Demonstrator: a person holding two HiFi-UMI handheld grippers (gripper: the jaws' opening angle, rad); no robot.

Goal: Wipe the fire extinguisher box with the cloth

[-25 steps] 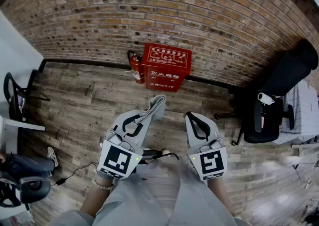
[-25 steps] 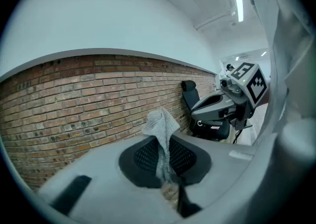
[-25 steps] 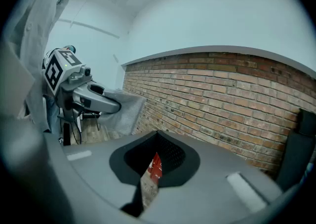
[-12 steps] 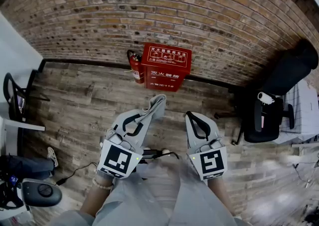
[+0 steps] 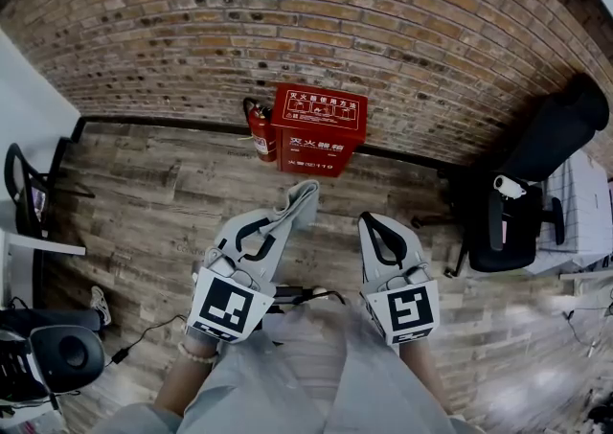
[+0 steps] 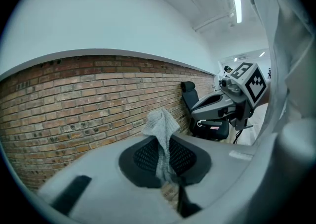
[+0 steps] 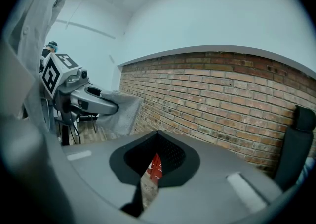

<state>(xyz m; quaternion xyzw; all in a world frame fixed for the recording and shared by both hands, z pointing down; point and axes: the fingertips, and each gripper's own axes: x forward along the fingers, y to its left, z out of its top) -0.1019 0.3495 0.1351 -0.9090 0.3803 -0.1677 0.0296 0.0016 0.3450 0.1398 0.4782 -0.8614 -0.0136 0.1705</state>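
The red fire extinguisher box (image 5: 319,130) stands on the wood floor against the brick wall, with a red extinguisher (image 5: 261,131) at its left side. My left gripper (image 5: 257,231) is held well short of the box, shut on a grey cloth (image 5: 300,202) that sticks out past its tips toward the box. In the left gripper view the cloth (image 6: 161,125) rises from between the jaws of that gripper (image 6: 165,161). My right gripper (image 5: 379,239) hangs level with it, to the right, shut and empty. A sliver of the red box (image 7: 155,167) shows through its narrow jaw slit.
A black office chair (image 5: 527,194) stands at the right by the wall. Another chair (image 5: 27,188) is at the left edge, and a dark round-topped object (image 5: 59,357) sits at the bottom left. A thin cable (image 5: 144,331) lies on the floor. The person's grey-clad legs fill the bottom middle.
Both grippers and the cloth hold almost the same place. The dark object at the bottom left has shifted and turned.
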